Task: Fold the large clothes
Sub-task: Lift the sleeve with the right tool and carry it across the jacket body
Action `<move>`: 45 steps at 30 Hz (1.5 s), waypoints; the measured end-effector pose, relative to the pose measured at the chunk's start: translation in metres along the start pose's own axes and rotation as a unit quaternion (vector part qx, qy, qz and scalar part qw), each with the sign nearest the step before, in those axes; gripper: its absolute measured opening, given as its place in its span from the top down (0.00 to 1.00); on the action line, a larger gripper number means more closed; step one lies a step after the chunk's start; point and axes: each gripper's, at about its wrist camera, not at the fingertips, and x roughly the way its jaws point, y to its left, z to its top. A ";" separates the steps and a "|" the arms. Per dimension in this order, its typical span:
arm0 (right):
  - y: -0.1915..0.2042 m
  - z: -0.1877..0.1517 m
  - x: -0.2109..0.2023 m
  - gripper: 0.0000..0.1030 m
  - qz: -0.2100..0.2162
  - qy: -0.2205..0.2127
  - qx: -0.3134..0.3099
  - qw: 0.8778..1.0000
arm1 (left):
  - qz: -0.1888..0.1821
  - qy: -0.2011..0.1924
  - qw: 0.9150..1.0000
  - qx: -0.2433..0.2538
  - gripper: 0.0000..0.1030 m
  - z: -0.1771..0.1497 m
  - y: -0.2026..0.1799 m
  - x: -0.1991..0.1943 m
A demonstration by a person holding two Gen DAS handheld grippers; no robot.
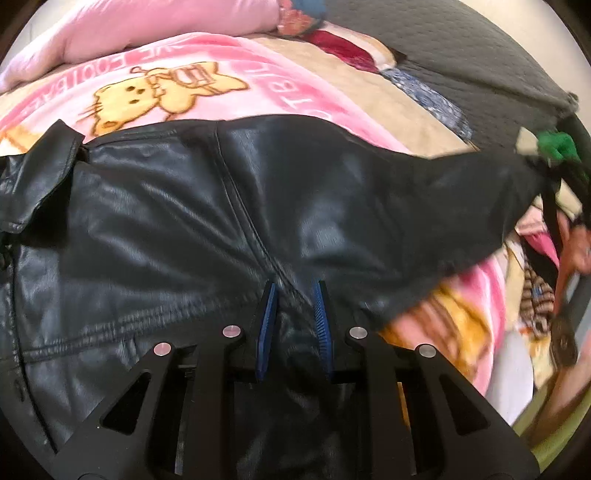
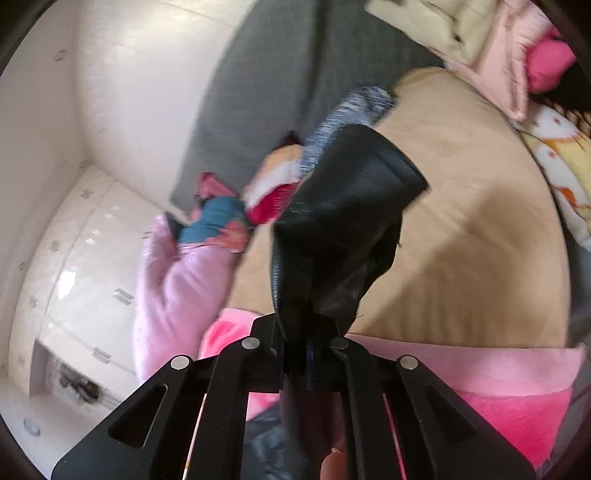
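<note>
A black leather jacket (image 1: 166, 221) lies spread on a pink cartoon-cat blanket (image 1: 147, 96). In the left wrist view my left gripper (image 1: 295, 299) points down at the jacket's hem by a seam. A fold of leather is pinched between its blue pads (image 1: 267, 317). One sleeve (image 1: 461, 184) stretches off to the right, lifted off the bed, up to my right gripper (image 1: 543, 166) with its green part. In the right wrist view the right gripper (image 2: 295, 350) is shut on that sleeve, and the cuff (image 2: 354, 184) sticks up above the jaws.
A pink padded garment (image 1: 147, 29) and a pile of coloured clothes (image 2: 221, 221) lie at the bed's far side. A grey quilt (image 1: 461, 55) and a beige sheet (image 2: 461, 240) cover the rest. White cupboards (image 2: 92, 258) stand beyond the bed. More clothes (image 1: 535, 295) lie at right.
</note>
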 end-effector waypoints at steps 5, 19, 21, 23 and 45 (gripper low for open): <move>0.035 -0.006 -0.016 0.94 0.039 -0.011 -0.053 0.998 | -0.043 0.027 0.999 -0.010 0.87 -0.013 0.002 -0.013; 0.148 -0.070 -0.046 0.95 0.181 0.045 -0.176 0.966 | 0.035 -0.090 0.993 -0.065 0.26 -0.008 0.073 -0.151; 0.163 -0.082 -0.051 0.95 0.195 0.050 -0.195 0.960 | 0.031 -0.105 0.990 -0.084 0.20 -0.007 0.085 -0.170; 0.173 -0.090 -0.055 0.95 0.208 0.055 -0.206 0.955 | 0.021 -0.120 0.987 -0.109 0.16 -0.006 0.100 -0.190; 0.279 -0.250 -0.102 0.95 0.287 0.146 -0.357 0.877 | -0.056 -0.227 0.945 -0.229 0.10 -0.039 0.204 -0.311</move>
